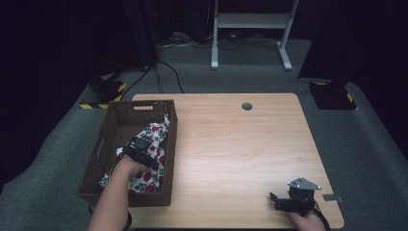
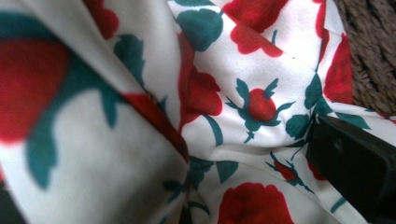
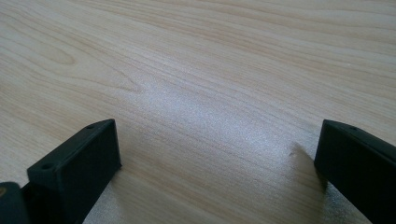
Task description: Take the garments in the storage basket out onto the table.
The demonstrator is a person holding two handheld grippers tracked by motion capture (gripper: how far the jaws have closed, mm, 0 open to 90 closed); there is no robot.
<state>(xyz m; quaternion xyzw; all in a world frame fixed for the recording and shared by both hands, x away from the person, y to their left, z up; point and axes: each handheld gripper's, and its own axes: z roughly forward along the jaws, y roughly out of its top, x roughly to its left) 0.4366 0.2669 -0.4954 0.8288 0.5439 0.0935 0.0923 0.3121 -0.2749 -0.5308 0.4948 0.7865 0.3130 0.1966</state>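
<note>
1. A white cloth printed with red roses and green leaves (image 1: 153, 144) lies bunched inside a dark brown wicker basket (image 1: 111, 126). One fold drapes over the basket's right-hand wall.

2. Progress, as a judgement: the cloth is still wholly in the basket, so lifting it out and onto the desk (image 1: 231, 144) seems to lie ahead. The work looks to be at its start, at the reach or first grasp.

3. The left gripper (image 1: 140, 147) is down in the basket, right on top of the cloth. In the left gripper view the rose-print fabric (image 2: 205, 112) presses close to the camera. One black finger (image 2: 355, 163) shows at the lower right, with cloth bunched against it. Whether the fingers have closed on a fold, I cannot tell.

4. The right gripper (image 1: 276, 201) rests low over bare desk, well to the right of the basket and far from the cloth. Its fingers (image 3: 79, 163) stand wide apart with nothing but wood grain between them.
</note>
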